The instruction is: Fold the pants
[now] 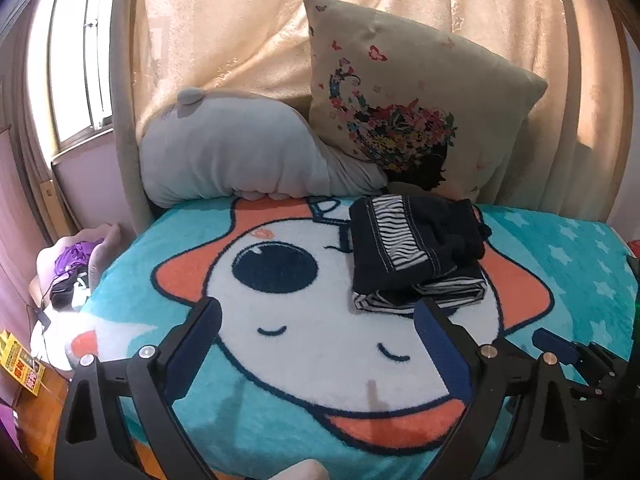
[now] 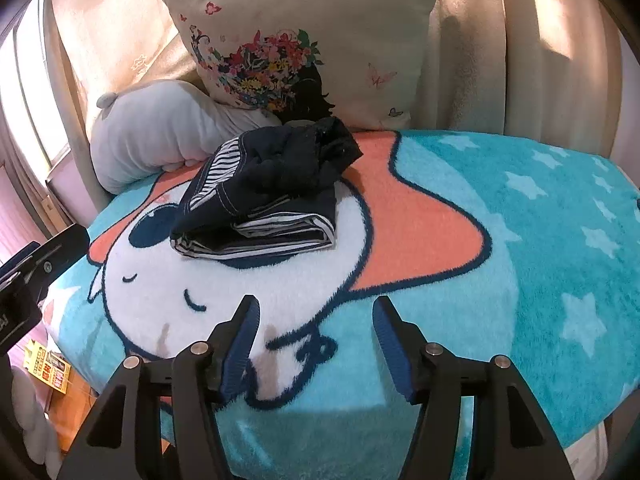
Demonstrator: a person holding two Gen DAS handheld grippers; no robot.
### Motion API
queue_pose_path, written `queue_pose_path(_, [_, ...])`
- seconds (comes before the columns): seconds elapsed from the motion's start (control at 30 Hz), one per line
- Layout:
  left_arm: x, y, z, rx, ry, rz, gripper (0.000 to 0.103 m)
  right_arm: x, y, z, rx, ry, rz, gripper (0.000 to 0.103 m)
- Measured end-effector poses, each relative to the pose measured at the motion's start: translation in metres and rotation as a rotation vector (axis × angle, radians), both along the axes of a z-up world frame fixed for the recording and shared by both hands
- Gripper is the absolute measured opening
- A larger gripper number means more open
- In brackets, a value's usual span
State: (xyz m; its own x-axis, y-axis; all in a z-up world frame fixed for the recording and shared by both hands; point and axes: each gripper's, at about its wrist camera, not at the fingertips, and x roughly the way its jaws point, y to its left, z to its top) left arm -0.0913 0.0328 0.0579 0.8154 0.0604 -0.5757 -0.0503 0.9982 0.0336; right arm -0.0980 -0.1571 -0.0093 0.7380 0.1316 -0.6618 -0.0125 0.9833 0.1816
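Both hand-held grippers, left and right, are spread and empty. Soft, light pants lie bundled at twelve o'clock on the bed; pinch the stitched waistband.

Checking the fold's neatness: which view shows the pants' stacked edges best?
The right wrist view: the folded pants lie closer, their striped layered edges facing the camera. In the left wrist view the pants sit farther off, a finger covering the near edge.

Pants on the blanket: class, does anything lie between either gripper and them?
Nothing visible does. Only bare blanket lies between the pants and the right gripper or the left gripper; both grippers' jaws are open and empty.
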Motion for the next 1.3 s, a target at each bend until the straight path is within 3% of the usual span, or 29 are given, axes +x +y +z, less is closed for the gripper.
queue_pose_path(0.6, [0.021, -0.003, -0.027, -0.048, 0.113, -0.058, 0.096, 0.008, 0.009, -0.007, -0.067, 0.003, -0.007, 0.066])
queue_pose_path(1.3, [0.027, -0.011, -0.036, -0.042, 0.147, -0.084, 0.096, 0.014, 0.006, -0.011, -0.084, 0.02, -0.033, 0.068])
